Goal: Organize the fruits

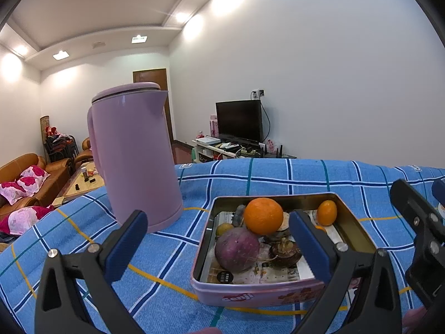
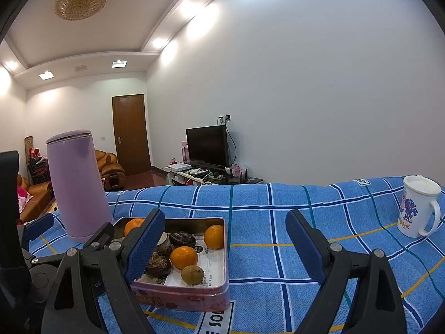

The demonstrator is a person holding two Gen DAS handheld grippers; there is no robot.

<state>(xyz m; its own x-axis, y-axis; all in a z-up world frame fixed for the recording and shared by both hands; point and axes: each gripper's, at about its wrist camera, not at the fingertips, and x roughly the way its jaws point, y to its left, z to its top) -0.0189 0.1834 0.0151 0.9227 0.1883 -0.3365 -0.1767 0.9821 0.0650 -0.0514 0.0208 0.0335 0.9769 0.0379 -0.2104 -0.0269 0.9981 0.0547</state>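
Both claws, the left claw (image 1: 219, 246) and the right claw (image 2: 225, 246), are wide and hold nothing, and the tin (image 1: 353, 229) of fruit sits just in front of the left one, nearer it, left of the right one.

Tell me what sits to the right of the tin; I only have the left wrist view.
Observer: A white mug stands on the blue checked cloth, well to the right of the tin and not touching it.
Operator: Is the right gripper holding anything?
Observer: No. The right gripper is open and holds nothing.
Operator: I count two oranges in the tin. Correct?
Observer: Three. A second small orange lies near the tin's middle, mostly behind a gripper finger in your view.
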